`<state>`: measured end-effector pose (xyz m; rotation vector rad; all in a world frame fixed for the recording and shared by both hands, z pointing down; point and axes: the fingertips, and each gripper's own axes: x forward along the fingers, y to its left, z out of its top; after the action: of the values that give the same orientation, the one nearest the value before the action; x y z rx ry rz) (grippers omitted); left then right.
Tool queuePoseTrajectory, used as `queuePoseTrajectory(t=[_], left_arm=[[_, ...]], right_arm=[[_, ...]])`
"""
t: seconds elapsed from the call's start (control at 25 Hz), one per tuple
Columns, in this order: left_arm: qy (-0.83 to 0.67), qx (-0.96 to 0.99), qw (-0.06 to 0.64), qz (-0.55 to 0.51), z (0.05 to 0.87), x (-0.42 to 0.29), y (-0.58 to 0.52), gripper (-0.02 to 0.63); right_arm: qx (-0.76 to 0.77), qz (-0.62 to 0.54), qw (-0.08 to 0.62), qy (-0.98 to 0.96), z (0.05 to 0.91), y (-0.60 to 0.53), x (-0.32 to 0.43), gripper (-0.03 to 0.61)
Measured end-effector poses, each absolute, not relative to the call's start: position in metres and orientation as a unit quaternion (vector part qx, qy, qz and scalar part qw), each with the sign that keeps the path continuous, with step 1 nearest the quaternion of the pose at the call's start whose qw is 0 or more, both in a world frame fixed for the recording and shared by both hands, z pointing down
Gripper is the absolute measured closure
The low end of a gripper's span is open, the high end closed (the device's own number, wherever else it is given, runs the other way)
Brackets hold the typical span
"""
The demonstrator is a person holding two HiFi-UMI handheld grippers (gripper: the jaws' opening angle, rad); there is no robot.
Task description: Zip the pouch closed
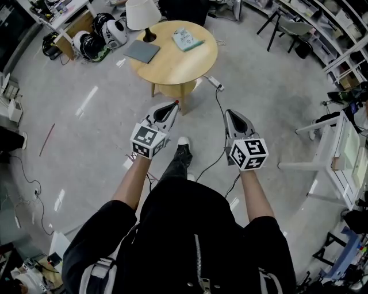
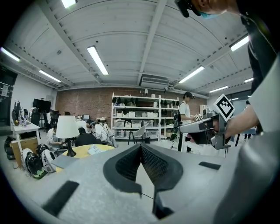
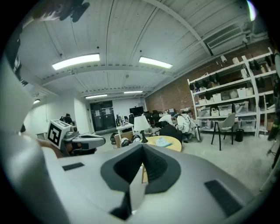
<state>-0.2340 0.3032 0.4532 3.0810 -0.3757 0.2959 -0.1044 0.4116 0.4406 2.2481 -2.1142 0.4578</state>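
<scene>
On a round wooden table point(image 1: 190, 66) ahead of me lie a light teal pouch point(image 1: 187, 39) and a flat grey pouch point(image 1: 142, 51), next to a white lamp point(image 1: 142, 14). Both grippers hang in the air well short of the table, over the floor. My left gripper point(image 1: 174, 104) is shut and empty, pointing at the table's near edge. My right gripper point(image 1: 228, 113) is shut and empty too, beside it on the right. In the left gripper view the shut gripper point(image 2: 141, 145) points past the table point(image 2: 83, 151). In the right gripper view the teal pouch point(image 3: 162, 141) shows just above the shut gripper point(image 3: 142, 145).
A power strip point(image 1: 214, 83) with a black cable lies on the floor by the table's leg. Helmets point(image 1: 98, 37) sit on the floor at the far left. A white desk point(image 1: 339, 149) stands at the right, with chairs and shelves behind. People sit beyond the table point(image 2: 87, 135).
</scene>
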Motion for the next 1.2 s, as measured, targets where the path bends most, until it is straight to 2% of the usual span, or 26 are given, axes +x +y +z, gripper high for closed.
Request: queuePoseTrajectory(t=[0.68, 1.2], left_arm=[[-0.101, 0.989, 0.036, 0.102, 0.473, -0.143, 0.134, 0.609], [-0.113, 0.987, 0.043, 0.108, 0.483, -0.111, 0.047, 0.609]], right_arm=[[0.707, 0.154, 0.038, -0.69, 0.438, 0.218, -0.027, 0.574], [0.695, 0.166, 0.045, -0.699, 0.455, 0.125, 0.009, 0.574]])
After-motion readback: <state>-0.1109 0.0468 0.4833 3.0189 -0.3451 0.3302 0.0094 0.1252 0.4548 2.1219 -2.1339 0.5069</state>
